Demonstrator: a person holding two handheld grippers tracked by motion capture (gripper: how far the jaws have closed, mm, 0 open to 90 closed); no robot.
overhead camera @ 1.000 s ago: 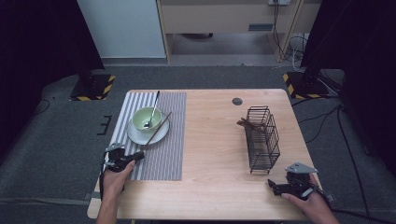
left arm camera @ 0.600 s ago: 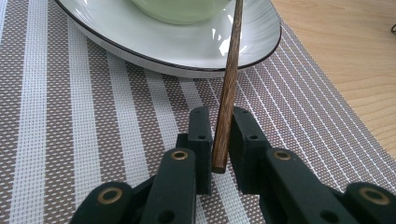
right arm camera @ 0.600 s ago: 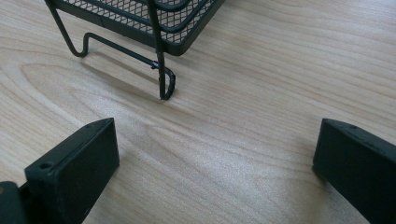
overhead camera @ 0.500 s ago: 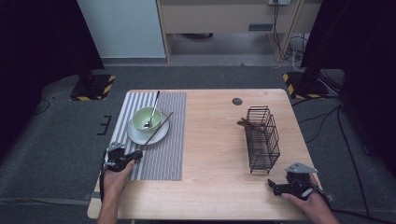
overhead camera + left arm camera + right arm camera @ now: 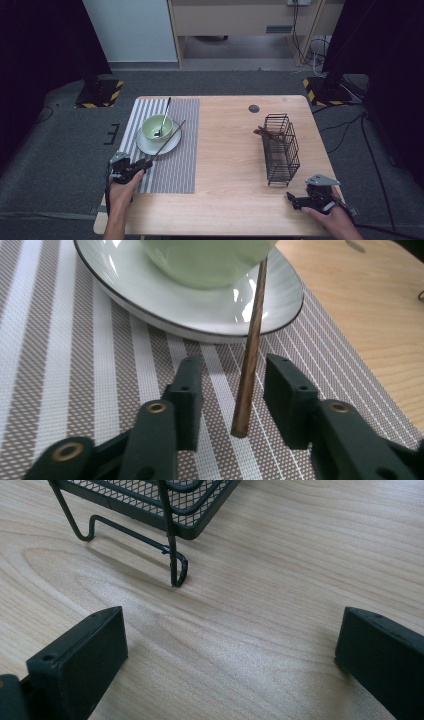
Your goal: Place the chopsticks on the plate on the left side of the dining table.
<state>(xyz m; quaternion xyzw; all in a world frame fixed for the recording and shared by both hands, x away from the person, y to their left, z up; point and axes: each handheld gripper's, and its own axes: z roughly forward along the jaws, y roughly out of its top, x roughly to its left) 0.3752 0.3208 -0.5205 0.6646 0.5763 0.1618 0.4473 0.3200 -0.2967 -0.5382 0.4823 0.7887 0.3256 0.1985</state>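
A brown wooden chopstick [image 5: 167,139] [image 5: 251,340] leans on the white plate [image 5: 150,146] [image 5: 150,300] beside the pale green bowl [image 5: 157,127] [image 5: 205,260]. Its near end lies on the striped placemat [image 5: 175,170]. My left gripper [image 5: 145,163] [image 5: 232,390] has just been opening. The chopstick's end stands between the jaws with a gap on each side, so neither pad presses on it. A spoon [image 5: 164,117] rests in the bowl. My right gripper [image 5: 292,200] [image 5: 232,645] sits wide open and empty on the bare wood by the foot of the black wire rack [image 5: 280,147] [image 5: 150,500].
A brown utensil [image 5: 265,133] pokes out of the rack's far end. A small dark round disc [image 5: 254,108] is set into the tabletop near the far edge. Bare wood lies between the placemat and the rack.
The left gripper's jaws have parted from the chopstick's end, which they held shut before. Both hands have stayed where they were.
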